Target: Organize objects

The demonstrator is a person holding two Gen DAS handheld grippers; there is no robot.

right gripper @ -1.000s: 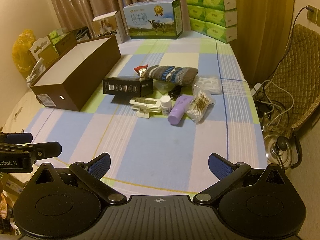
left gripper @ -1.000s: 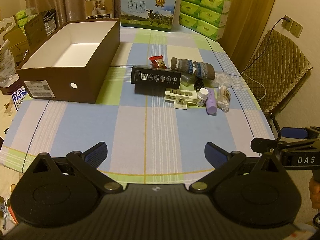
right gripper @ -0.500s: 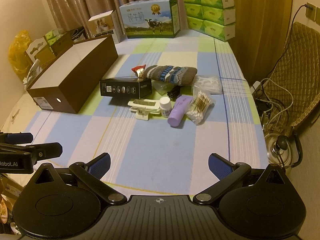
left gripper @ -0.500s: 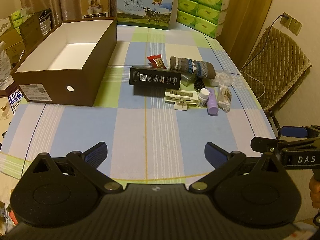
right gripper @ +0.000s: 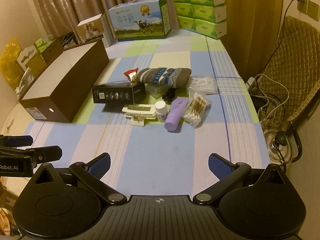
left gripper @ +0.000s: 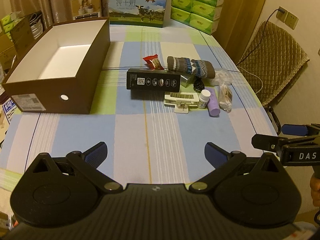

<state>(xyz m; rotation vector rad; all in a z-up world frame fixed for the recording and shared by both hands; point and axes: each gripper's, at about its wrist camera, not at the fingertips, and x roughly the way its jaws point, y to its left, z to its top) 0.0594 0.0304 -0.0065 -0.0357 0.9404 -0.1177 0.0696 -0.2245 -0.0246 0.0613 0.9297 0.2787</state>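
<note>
At left of frame the brown box (left gripper: 60, 76) looks empty; all clutter, from black carton (left gripper: 153, 82) to purple tube (left gripper: 213, 104), remains outside. Left gripper (left gripper: 155, 152) and right gripper (right gripper: 159, 163) hang wide apart, holding nothing.

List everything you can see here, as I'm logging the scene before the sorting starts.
brown box: 1, brown with white inside, open, table left
black carton: 1, black, table middle
snack packet: 1, red, behind the carton
sock: 1, grey-blue patterned, right of the packet
cream clip: 1, cream, in front of the carton
pill bottle: 1, white, beside the clip
purple tube: 1, lilac, lying down
cotton swabs: 1 bag, right of the tube
milk carton: 1, blue, far edge
tissue packs: stack, green, far right
left gripper: open
right gripper: open
</note>
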